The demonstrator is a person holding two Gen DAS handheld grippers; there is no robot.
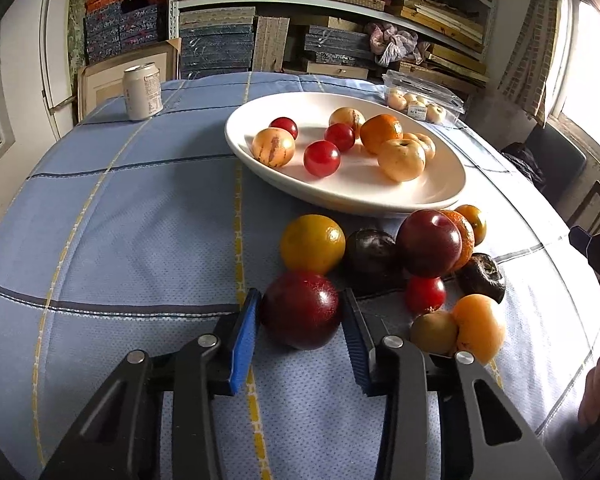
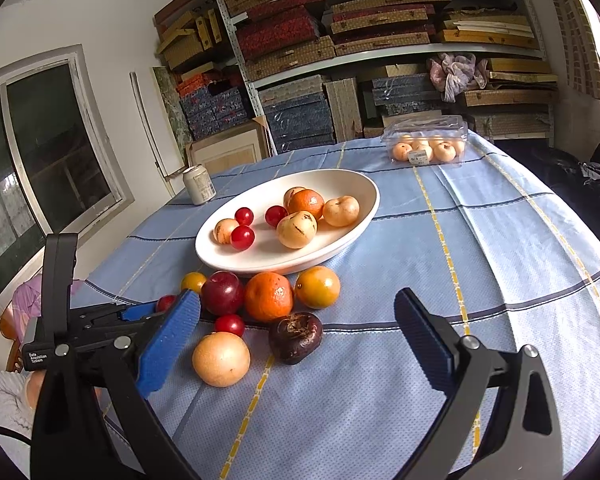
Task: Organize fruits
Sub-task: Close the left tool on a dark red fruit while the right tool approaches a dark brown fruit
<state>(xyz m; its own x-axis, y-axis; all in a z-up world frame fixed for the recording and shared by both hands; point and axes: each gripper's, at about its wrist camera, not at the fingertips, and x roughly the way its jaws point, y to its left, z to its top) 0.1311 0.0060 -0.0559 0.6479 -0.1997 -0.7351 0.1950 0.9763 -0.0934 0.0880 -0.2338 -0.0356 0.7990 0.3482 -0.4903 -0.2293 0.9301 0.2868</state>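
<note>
Daylight is pouring in from a window [image 1: 592, 92] at about two o'clock in the left wrist view, blowing out to pure white there. It is glaring off the white plate [image 1: 440, 196] and washing out the cloth on the surface [image 1: 540, 312] toward four o'clock. Fruit shadows are falling toward nine o'clock, soft-edged. Both views are staying fairly sharp at the centre, while fisheye bending is curving the shelves [image 2: 380, 52] and dark vignetting is eating the corners.

Loose fruits [image 2: 268, 296] lie before the plate [image 2: 352, 240]; can [image 2: 199, 184] behind.
</note>
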